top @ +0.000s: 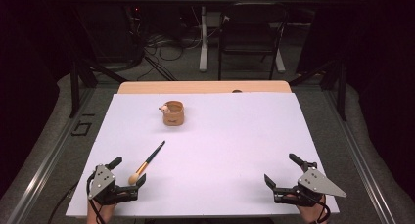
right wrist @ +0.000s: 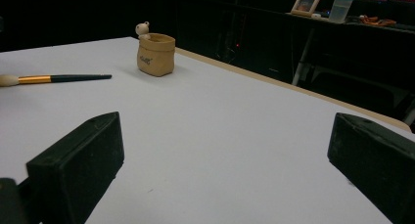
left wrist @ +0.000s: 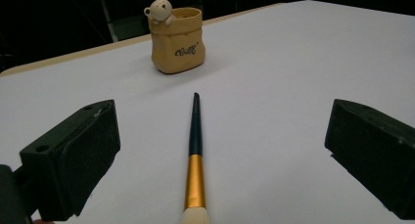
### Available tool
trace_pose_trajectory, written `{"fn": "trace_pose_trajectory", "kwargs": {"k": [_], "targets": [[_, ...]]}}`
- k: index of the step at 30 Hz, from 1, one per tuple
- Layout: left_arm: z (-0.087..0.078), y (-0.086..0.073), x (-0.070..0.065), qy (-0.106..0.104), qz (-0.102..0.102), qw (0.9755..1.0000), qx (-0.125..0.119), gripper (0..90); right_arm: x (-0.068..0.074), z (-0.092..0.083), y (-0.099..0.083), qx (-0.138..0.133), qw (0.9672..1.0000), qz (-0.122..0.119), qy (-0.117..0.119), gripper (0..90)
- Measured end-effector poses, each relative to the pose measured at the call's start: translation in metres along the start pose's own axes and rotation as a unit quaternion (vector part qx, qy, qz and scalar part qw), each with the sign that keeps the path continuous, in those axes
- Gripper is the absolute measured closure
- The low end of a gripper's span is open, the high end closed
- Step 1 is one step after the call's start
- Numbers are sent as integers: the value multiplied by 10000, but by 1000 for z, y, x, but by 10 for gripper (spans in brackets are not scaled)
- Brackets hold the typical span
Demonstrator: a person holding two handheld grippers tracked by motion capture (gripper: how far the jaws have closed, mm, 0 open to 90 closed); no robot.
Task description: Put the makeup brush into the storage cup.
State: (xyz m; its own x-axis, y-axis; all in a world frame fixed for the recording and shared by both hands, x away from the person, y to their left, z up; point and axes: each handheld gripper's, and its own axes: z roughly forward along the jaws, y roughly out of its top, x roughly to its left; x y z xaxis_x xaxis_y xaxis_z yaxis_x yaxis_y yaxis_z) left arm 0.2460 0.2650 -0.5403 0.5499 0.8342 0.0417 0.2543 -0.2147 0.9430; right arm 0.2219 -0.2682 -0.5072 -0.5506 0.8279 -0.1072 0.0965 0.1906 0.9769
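Observation:
A makeup brush point(top: 147, 163) with a dark handle, gold ferrule and pale bristles lies on the white table sheet point(top: 225, 150), its bristle end toward the near left corner. My left gripper point(top: 130, 172) stands open there, jaws wide on either side of the brush's bristle end without touching it; the brush point(left wrist: 195, 155) runs straight out between them. A tan sack-shaped pot with a small bear on its rim point(top: 172, 113) stands upright farther back, also seen as the pot point(left wrist: 176, 39) and the pot point(right wrist: 155, 54). My right gripper point(top: 281, 172) is open and empty at the near right.
The white sheet covers a wooden table whose far edge point(top: 205, 87) shows bare. Beyond it stand a black chair point(top: 252, 33) and cables on a grey floor. The brush point(right wrist: 54, 79) lies far to the left in the right gripper view.

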Motion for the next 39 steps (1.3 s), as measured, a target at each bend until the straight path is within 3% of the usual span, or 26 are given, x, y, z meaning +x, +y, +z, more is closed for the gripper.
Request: {"fn": "trace_pose_trajectory", "kwargs": {"k": [9,24,35,39], "targets": [[6,4,5,32,-85,9998,158,1,0,0,0,-2,10000,9,-9,0],[19,15,14,78,-20,9987,510,14,0,0,0,4,10000,-6,2,0],[27,26,23,18,-110,9959,899,2,-2,0,-1,25,10000,-10,2,0],[29,29,27,-66,-162,9934,1137,2,-2,-1,-1,23,10000,-21,-1,0]]}}
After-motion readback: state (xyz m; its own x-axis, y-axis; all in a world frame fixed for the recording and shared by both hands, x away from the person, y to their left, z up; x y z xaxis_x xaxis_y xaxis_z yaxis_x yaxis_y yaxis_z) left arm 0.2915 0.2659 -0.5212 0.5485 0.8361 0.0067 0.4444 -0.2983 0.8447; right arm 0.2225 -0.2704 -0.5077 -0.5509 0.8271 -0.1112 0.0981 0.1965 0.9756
